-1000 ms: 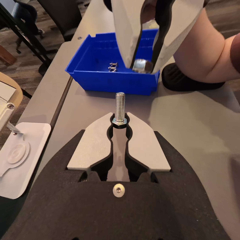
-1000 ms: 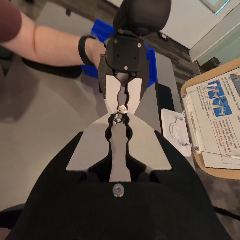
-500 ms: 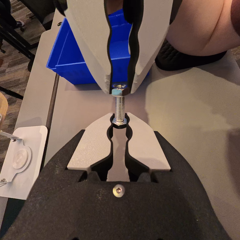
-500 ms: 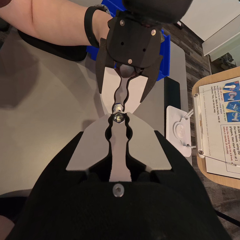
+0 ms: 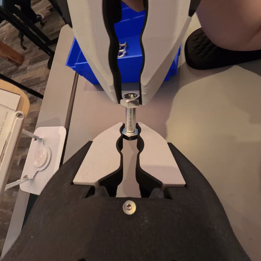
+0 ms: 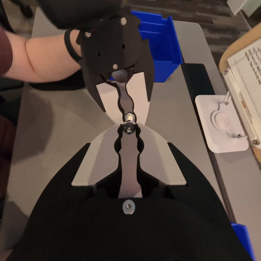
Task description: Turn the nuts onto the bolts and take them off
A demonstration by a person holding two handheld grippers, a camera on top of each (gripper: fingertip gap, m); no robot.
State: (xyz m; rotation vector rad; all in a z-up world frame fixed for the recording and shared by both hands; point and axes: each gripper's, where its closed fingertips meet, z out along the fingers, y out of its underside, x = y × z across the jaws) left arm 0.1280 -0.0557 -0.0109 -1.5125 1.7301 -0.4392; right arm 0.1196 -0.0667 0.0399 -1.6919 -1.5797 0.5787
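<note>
Left gripper [image 5: 129, 127] clamped on the bolt [image 5: 130, 120] at its head end; threaded shank points away from the camera. Right gripper [image 5: 130, 101] comes in from the far side, tips facing the left one, closed on a nut [image 5: 129, 103] sitting on the shank's free end. Right wrist view: same nut [image 6: 128, 127] between that gripper's tips, left gripper [image 6: 129, 118] opposite and tilted. Forearm [image 6: 42, 62] reaches in from the left with a black wristband, low over the grey table [image 5: 204, 127]. Blue bin [image 5: 127, 67] is beyond the grippers, small hardware inside. White mount plate [image 5: 46, 155] sits at the table's left edge.
</note>
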